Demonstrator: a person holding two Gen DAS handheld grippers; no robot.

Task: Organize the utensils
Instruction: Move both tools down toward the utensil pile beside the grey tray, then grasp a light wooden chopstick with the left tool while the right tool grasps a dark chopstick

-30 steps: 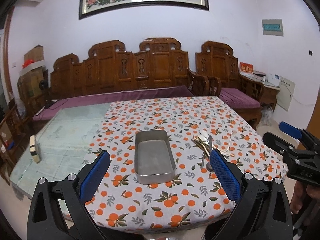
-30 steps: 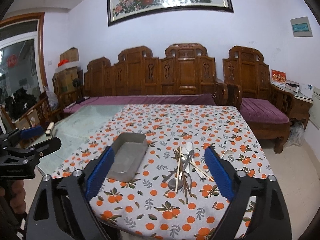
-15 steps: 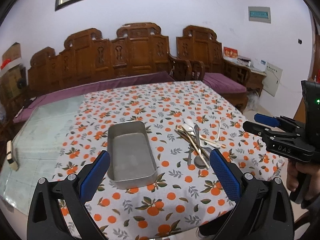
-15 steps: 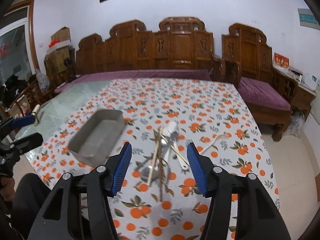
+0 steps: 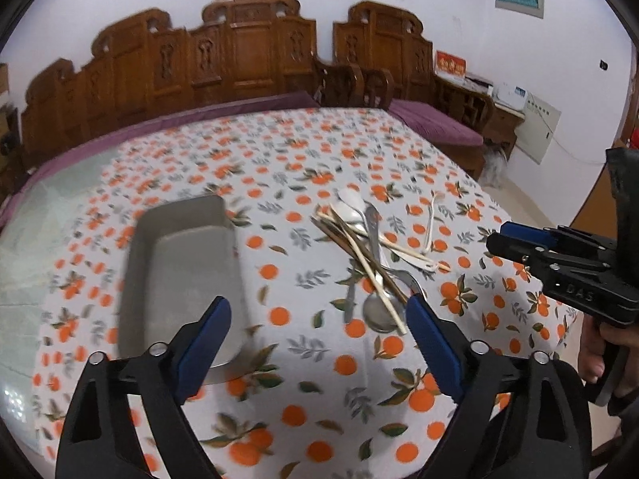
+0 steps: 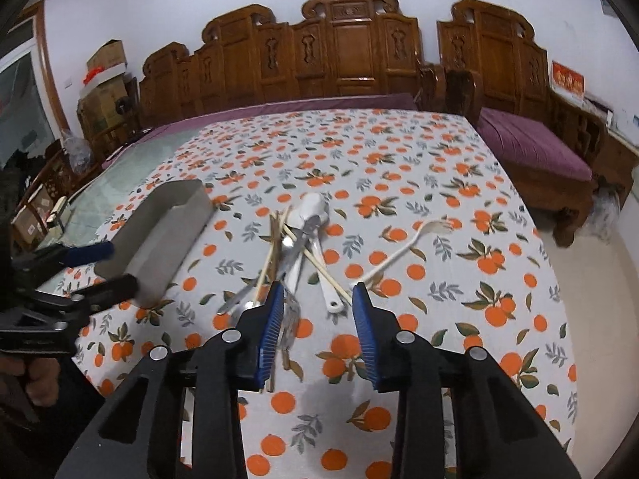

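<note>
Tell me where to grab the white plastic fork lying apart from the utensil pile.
Grip the white plastic fork mid-handle, coming from above with jaws across its slim shaft. It lies flat on the orange-print tablecloth, its tine end clear of the utensil pile.

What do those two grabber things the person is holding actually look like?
Each is a black plastic tool with two long fingers. The left gripper has blue pads inside its fingertips and round silver screws on its arms. The right gripper looks the same, with ribbed blue pads. From the side it shows a pistol-style handle and white letters reading DAS. A bare hand holds it. No cables show.
</note>
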